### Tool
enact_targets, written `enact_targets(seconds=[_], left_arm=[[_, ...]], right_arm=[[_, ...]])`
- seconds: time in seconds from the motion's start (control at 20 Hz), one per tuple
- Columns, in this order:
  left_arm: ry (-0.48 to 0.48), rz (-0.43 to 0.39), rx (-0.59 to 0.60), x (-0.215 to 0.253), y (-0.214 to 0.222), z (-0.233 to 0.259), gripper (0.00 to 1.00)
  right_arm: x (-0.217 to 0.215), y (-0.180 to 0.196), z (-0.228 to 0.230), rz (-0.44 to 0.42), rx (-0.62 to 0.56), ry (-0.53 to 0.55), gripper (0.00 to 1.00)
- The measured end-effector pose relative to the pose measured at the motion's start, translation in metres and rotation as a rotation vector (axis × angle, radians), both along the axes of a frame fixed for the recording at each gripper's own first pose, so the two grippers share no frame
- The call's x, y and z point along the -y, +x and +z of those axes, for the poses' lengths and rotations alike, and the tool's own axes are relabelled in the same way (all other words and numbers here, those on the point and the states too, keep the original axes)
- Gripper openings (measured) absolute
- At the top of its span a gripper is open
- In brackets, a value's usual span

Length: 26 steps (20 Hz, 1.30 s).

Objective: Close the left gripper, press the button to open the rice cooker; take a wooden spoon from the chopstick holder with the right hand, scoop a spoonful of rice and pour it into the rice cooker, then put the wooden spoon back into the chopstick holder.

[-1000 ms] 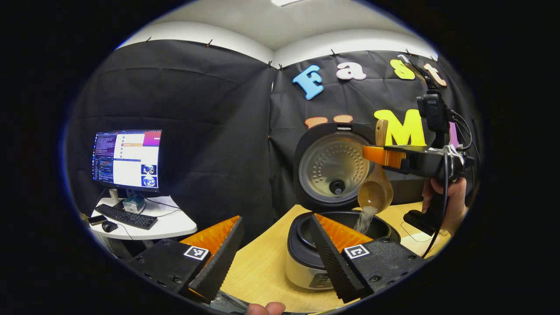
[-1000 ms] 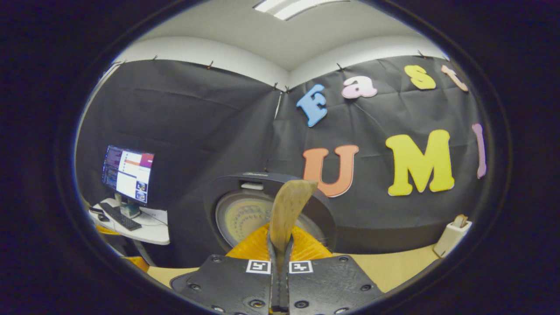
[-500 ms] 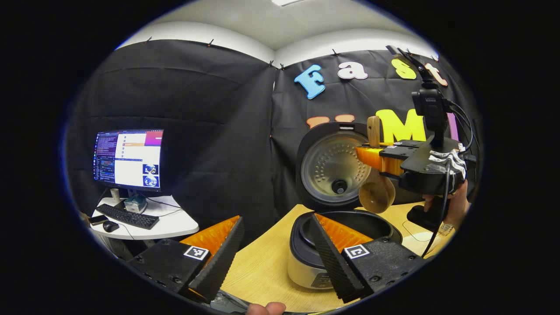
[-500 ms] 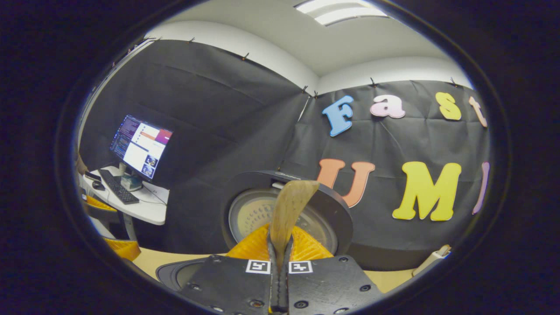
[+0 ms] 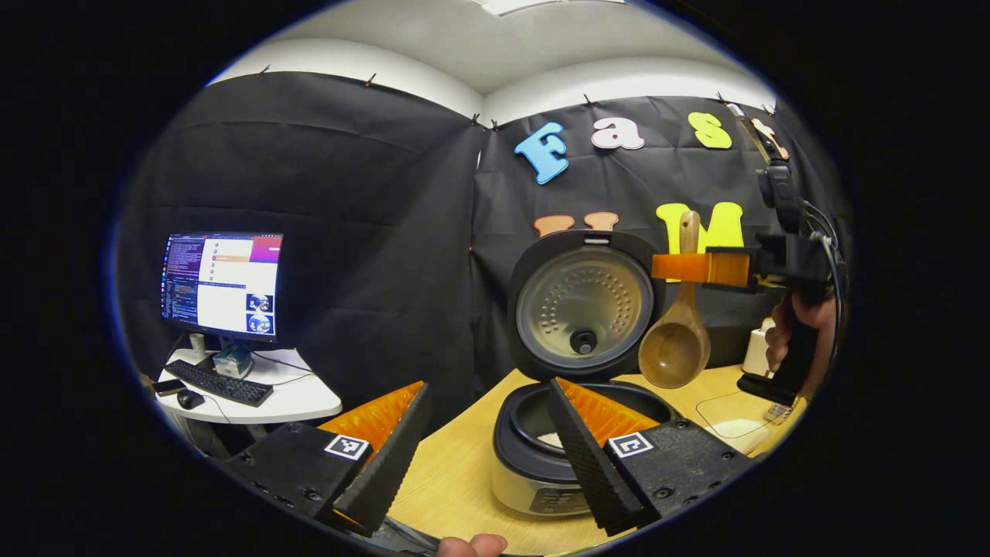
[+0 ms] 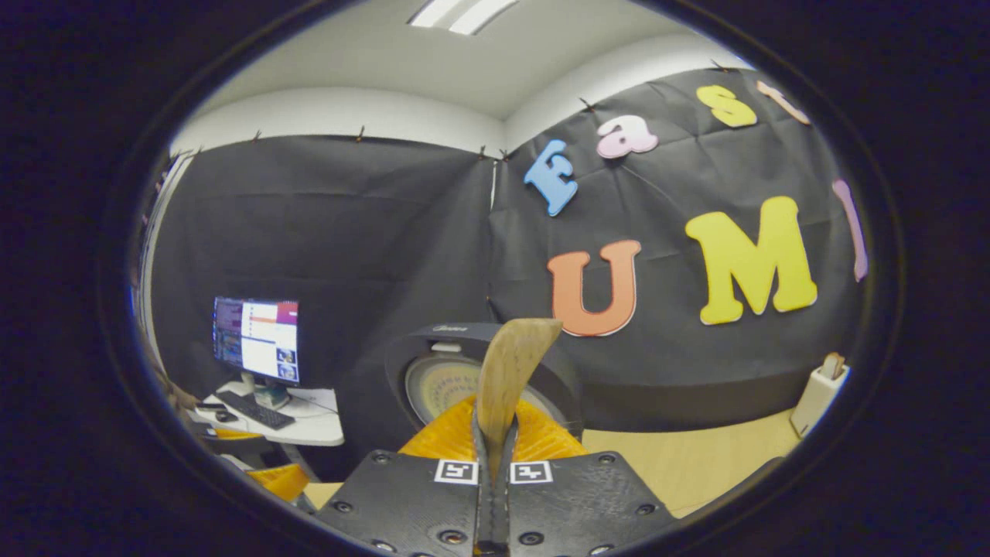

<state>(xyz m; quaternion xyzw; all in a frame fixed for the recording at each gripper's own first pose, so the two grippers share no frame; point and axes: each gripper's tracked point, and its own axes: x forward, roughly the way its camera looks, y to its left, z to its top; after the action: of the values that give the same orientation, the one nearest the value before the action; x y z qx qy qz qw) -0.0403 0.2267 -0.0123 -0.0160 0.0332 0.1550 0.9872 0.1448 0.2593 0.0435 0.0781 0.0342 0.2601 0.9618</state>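
Wooden tabletop (image 5: 456, 472) carries the open cooker (image 5: 553, 464); right claw (image 6: 495, 441) clamps the spoon (image 5: 674, 352) upright, bowl down; left claw (image 5: 487, 433) gapes.

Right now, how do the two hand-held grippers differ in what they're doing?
The left gripper has its jaws spread wide and holds nothing; the right gripper has its jaws pressed on the handle of the wooden spoon. The left gripper sits low, near the open rice cooker; the right gripper is raised off to the cooker's side, the spoon bowl hanging down, empty. Both are held by a person's hand.
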Motion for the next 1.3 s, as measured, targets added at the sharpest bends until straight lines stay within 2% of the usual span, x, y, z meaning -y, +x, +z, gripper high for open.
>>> enact_targets(seconds=[0.15,0.3,0.65,0.75,1.05,1.3], left_arm=[[0.0,-0.036,0.006,0.019,0.006,0.001,0.96],[0.015,-0.065,0.01,0.037,0.011,0.005,0.96],[0.02,-0.159,0.024,0.087,0.018,0.014,0.96],[0.027,-0.18,0.034,0.102,0.021,0.016,0.96],[-0.003,-0.21,0.038,0.138,0.028,0.014,0.96],[-0.033,-0.196,0.031,0.144,0.028,0.02,0.96]], right_arm=[[0.054,0.001,0.009,-0.05,-0.073,0.105,0.0],[0.13,0.002,0.009,-0.154,-0.116,0.176,0.0],[0.316,-0.012,0.006,-0.444,-0.103,0.21,0.01],[0.358,-0.018,0.001,-0.519,-0.09,0.187,0.0],[0.429,-0.034,-0.027,-0.635,-0.052,0.086,0.0],[0.447,-0.03,-0.065,-0.64,-0.069,0.043,0.0]])
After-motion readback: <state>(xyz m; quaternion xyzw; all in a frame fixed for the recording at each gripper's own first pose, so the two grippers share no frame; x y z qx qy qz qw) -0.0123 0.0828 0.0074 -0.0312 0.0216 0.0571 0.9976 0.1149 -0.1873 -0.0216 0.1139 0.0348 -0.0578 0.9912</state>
